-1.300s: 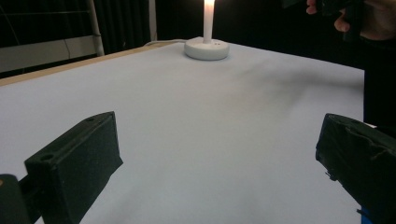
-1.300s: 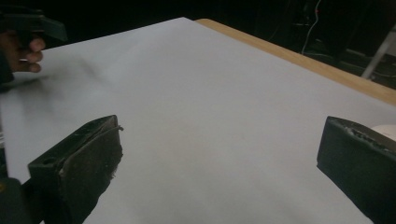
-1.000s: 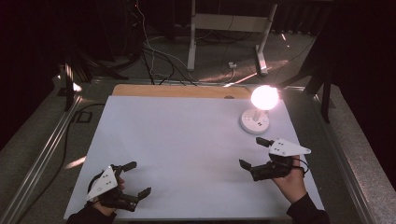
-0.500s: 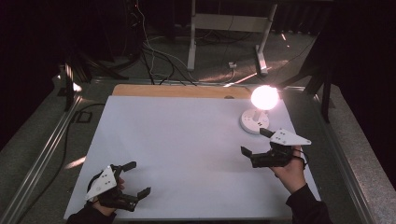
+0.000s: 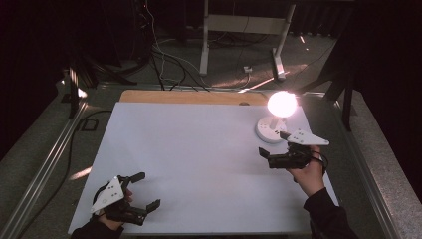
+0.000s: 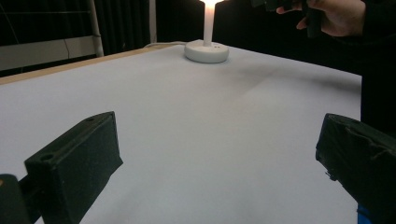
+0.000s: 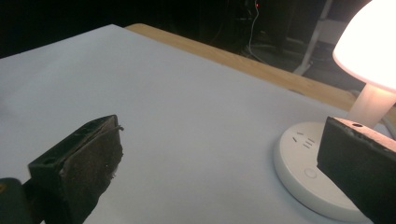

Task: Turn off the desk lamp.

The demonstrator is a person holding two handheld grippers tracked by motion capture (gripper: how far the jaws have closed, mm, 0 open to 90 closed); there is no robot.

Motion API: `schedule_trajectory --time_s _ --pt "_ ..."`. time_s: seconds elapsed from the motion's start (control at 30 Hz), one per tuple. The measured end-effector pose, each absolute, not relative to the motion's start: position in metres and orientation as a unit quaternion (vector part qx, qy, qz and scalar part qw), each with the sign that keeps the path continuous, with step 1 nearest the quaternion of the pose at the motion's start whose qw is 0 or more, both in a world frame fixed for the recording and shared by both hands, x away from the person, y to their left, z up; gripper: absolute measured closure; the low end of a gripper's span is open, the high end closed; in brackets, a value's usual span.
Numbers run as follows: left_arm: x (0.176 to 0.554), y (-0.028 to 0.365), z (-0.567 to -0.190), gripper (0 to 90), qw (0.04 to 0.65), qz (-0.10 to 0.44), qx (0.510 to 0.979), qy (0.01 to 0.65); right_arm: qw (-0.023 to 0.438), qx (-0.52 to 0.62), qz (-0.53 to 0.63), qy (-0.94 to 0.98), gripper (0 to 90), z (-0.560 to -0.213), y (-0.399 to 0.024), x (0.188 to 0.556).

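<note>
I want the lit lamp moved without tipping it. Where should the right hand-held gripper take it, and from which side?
Probably the slim upright stem between shade and round base, approached level from the near side, where the open right hand-held gripper already is. Shade and base look too wide.

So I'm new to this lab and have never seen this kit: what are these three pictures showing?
There is no robot here. A person sits at a table and holds a two-jaw hand tool in each hand. The high view looks down from above: the left gripper is near the table's front edge, the right gripper is close to a lit lamp. The other two pictures come from small cameras riding on the tools, each looking out between its own black jaws. In the right gripper view the lamp's round white base is very near; in the left gripper view the lamp stands far off. The lamp stands on a white sheet that covers the table. Both tools are open and hold nothing.
</note>
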State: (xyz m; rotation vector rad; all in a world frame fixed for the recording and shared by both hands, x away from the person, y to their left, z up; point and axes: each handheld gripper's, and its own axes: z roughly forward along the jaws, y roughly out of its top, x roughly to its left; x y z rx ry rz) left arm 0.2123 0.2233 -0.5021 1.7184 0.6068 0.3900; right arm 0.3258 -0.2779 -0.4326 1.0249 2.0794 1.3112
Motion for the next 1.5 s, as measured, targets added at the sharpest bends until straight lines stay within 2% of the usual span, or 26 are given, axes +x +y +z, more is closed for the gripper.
schedule_trajectory --time_s 0.27,0.3,0.47,0.57,0.63,0.73,0.77,0.8,0.83,0.93,0.97,1.0,1.17,1.2,1.23,1.27,1.5 --pt "0.212 0.223 -0.502 0.5 0.595 0.17 0.741 0.26 0.247 0.396 0.467 0.751 6.0 -0.443 -0.282 0.34" --pt "0.212 0.223 -0.502 0.5 0.595 0.169 0.741 0.261 0.253 0.405 0.46 0.749 11.1 -0.447 -0.283 0.344" --pt "0.212 0.223 -0.502 0.5 0.596 0.171 0.74 0.261 0.268 0.414 0.448 0.746 17.7 -0.453 -0.283 0.35" --pt "0.213 0.224 -0.502 0.5 0.597 0.17 0.739 0.262 0.276 0.422 0.438 0.744 26.3 -0.459 -0.283 0.356" --pt "0.213 0.224 -0.502 0.5 0.597 0.17 0.739 0.263 0.282 0.429 0.433 0.741 36.5 -0.462 -0.283 0.359" --pt "0.213 0.224 -0.502 0.5 0.597 0.169 0.739 0.264 0.287 0.441 0.426 0.736 43.7 -0.467 -0.285 0.365" --pt "0.213 0.224 -0.502 0.5 0.597 0.169 0.738 0.264 0.292 0.447 0.418 0.735 48.9 -0.469 -0.286 0.369" --pt "0.213 0.224 -0.502 0.5 0.597 0.169 0.738 0.265 0.292 0.447 0.418 0.735 48.9 -0.469 -0.286 0.369" --pt "0.213 0.224 -0.502 0.5 0.598 0.169 0.738 0.265 0.29 0.456 0.413 0.733 54.6 -0.471 -0.287 0.374" --pt "0.213 0.224 -0.502 0.5 0.598 0.169 0.738 0.265 0.29 0.463 0.404 0.733 59.8 -0.472 -0.289 0.379" --pt "0.213 0.224 -0.502 0.5 0.598 0.168 0.738 0.265 0.29 0.469 0.397 0.734 65.8 -0.474 -0.29 0.383" --pt "0.213 0.224 -0.502 0.5 0.598 0.167 0.738 0.266 0.29 0.469 0.397 0.734 65.8 -0.474 -0.29 0.383" --pt "0.213 0.224 -0.502 0.5 0.598 0.167 0.737 0.266 0.294 0.477 0.381 0.735 77.2 -0.477 -0.291 0.391" --pt "0.213 0.224 -0.502 0.5 0.598 0.167 0.737 0.266 0.295 0.479 0.375 0.737 81.8 -0.478 -0.291 0.393" --pt "0.213 0.224 -0.503 0.5 0.598 0.167 0.737 0.266 0.295 0.479 0.375 0.737 81.8 -0.478 -0.291 0.393" --pt "0.213 0.224 -0.503 0.5 0.598 0.167 0.737 0.266 0.293 0.484 0.374 0.735 85.6 -0.48 -0.291 0.396" --pt "0.214 0.224 -0.503 0.5 0.598 0.166 0.738 0.266 0.289 0.496 0.358 0.736 89.6 -0.487 -0.291 0.405"
